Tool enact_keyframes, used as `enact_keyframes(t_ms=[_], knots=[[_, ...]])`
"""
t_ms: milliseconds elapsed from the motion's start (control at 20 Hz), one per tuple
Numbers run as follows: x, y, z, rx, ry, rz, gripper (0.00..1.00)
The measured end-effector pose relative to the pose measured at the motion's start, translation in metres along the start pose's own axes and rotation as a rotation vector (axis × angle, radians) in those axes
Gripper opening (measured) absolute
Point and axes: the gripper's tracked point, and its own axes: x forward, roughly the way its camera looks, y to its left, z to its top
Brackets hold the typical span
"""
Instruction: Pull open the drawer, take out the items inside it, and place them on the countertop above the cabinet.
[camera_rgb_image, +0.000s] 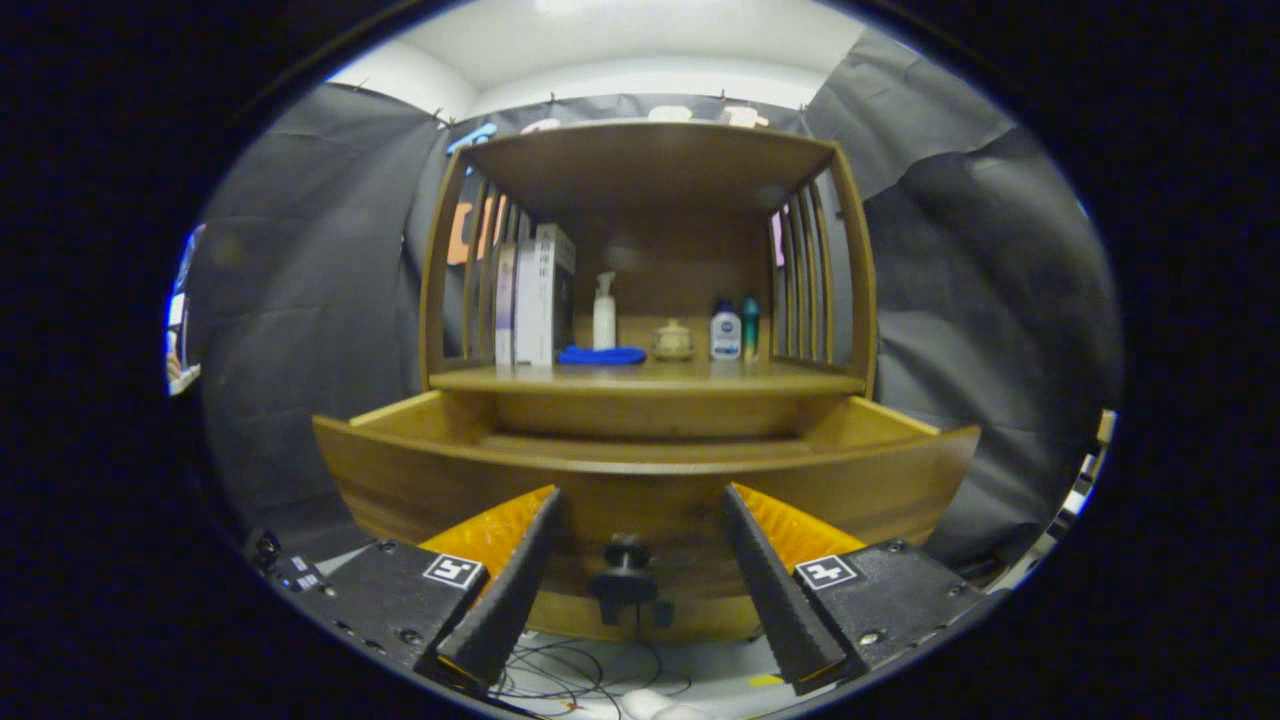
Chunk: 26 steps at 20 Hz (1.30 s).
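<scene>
Gripper view puts the wooden drawer (640, 470) pulled out toward me below the desk (640, 380) of the cabinet, its dark knob (625, 575) sitting between the fingers of my tool (640, 535), which are spread and touch nothing. I cannot see over the front into the drawer. I judge it stiff and fairly heavy, best held by that knob. Above, boxes (535, 295), a pump bottle (604, 312), a blue cloth (602, 355) and small bottles (735, 330) stand.

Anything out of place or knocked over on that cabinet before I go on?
Nothing stands out. The drawer is pulled open, its knob between the open gripper's fingers. On the countertop the bottles, boxes and blue cloth sit tidy and upright.
</scene>
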Motion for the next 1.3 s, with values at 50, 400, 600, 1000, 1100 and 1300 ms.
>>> enact_keyframes(t_ms=[50,400,600,1000,1100,1300], knots=[[0.0,-0.003,0.024,0.014,-0.014,0.011,0.99],[0.052,-0.028,0.153,0.033,-0.023,0.014,0.98],[0.103,-0.019,0.143,0.015,0.226,0.019,0.98],[0.132,0.013,0.011,-0.049,0.882,0.066,0.99],[0.131,0.015,-0.017,-0.049,0.993,0.065,0.92],[0.126,0.004,-0.051,-0.07,1.104,0.009,0.85]])
